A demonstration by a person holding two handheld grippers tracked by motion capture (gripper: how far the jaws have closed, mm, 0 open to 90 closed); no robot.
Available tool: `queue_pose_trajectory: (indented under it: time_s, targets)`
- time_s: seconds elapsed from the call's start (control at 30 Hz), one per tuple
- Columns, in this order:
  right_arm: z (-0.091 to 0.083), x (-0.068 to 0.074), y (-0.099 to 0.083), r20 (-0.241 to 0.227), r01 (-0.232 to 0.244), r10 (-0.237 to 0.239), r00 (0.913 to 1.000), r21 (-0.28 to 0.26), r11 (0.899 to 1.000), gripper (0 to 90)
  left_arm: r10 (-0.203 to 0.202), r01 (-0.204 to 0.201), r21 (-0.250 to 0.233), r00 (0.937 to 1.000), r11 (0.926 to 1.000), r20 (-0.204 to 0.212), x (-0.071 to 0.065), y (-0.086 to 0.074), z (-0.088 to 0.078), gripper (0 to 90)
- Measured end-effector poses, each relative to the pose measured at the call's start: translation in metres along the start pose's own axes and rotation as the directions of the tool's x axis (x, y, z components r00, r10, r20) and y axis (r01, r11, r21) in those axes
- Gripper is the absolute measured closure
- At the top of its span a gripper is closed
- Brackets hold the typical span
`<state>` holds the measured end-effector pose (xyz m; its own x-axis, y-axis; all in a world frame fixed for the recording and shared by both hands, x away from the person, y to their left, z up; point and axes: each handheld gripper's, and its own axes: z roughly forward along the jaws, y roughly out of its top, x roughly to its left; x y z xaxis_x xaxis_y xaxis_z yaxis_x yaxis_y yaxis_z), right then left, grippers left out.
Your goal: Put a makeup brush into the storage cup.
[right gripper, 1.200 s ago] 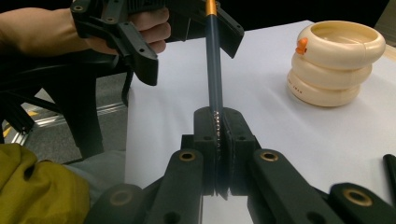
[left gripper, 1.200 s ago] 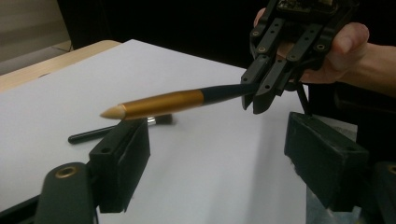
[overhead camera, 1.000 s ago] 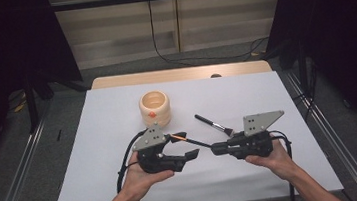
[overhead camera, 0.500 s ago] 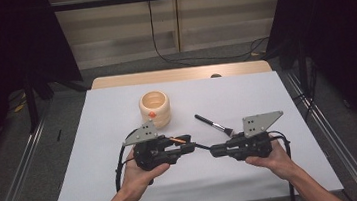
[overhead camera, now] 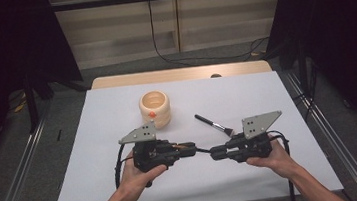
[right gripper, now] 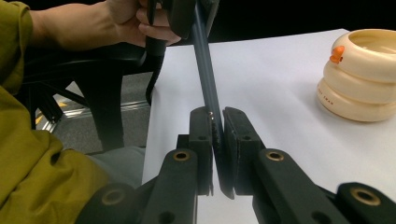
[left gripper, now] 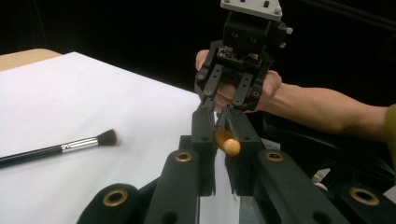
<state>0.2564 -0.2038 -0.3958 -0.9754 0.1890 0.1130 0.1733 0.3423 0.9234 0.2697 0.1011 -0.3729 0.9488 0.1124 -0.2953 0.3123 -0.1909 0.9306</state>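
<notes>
A slim dark stick (overhead camera: 203, 150) with an orange wooden end (left gripper: 227, 143) spans the gap between my two grippers, just above the white sheet. My left gripper (overhead camera: 191, 147) has just closed its jaws and is shut on the orange end (left gripper: 219, 140). My right gripper (overhead camera: 214, 153) faces it from the right, shut on the stick's dark shaft (right gripper: 205, 70), which runs up from between its jaws (right gripper: 215, 135). In the left gripper view the right gripper (left gripper: 219, 109) points straight at me, tip to tip.
A cream ringed cup (overhead camera: 155, 109) with an orange spot stands behind the grippers, seen too in the right gripper view (right gripper: 362, 84). A black makeup brush (overhead camera: 213, 124) lies on the white sheet (overhead camera: 266, 96) between cup and right gripper, with bristles pointing right (left gripper: 60, 148).
My left gripper's jaws were wide apart a second ago and now are shut on the stick's orange end. It shifted slightly toward the right gripper, which stayed still.
</notes>
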Motion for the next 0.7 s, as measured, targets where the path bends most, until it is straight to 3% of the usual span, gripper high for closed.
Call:
queue_pose_trajectory:
  time_s: [0.27,0.5,0.7]
  targets:
    - [0.0004,0.0018,0.0011,-0.015,0.008,-0.008,0.9998,0.0,1.0,74.0,0.021,-0.021,0.016,0.9997,0.9997,-0.013,-0.0028,-0.0005,0.0016,83.3]
    - [0.0012,0.004,0.0016,-0.001,-0.002,0.002,1.0,0.005,1.0,52.8,0.025,-0.024,0.039,0.9992,0.999,-0.031,-0.0015,-0.0003,-0.0011,83.3]
    - [0.0001,0.0032,0.0013,0.038,-0.02,0.02,0.9991,0.008,1.0,36.1,0.02,-0.015,0.091,0.9983,0.9957,-0.054,-0.0008,0.0006,-0.0013,83.3]
